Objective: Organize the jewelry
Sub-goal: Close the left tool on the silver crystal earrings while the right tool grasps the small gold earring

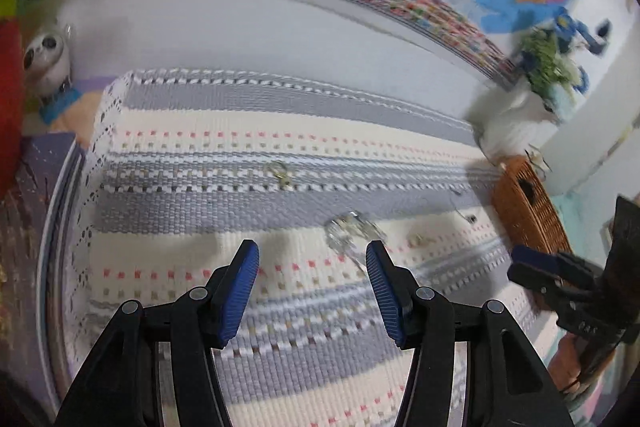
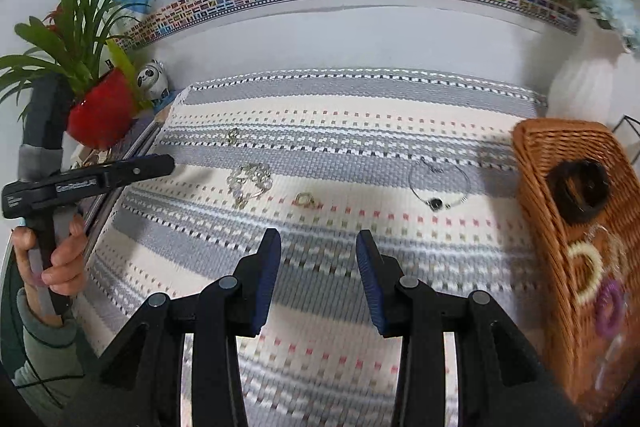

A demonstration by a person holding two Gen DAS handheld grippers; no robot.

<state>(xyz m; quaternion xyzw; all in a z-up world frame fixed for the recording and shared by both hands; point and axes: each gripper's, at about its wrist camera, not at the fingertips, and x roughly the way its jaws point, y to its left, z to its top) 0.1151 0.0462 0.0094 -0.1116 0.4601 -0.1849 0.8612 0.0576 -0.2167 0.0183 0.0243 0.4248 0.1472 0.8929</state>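
We hold both grippers tilted down over the striped mat (image 2: 320,131), left gripper (image 1: 312,267) and right gripper (image 2: 318,255) parted, empty. Only the right wrist view shows our left hand (image 2: 52,259) gripping its handle.

Black tool (image 2: 318,279), ribbed blue pads (image 2: 267,279), seemingly grey-green knit sleeve (image 2: 44,343)

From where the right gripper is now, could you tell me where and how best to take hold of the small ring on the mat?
Come straight down on the small ring, which lies flat on the woven mat with nothing touching it. Pinch across its band from both sides. The right gripper is empty, and its jaws look wide enough to straddle it.
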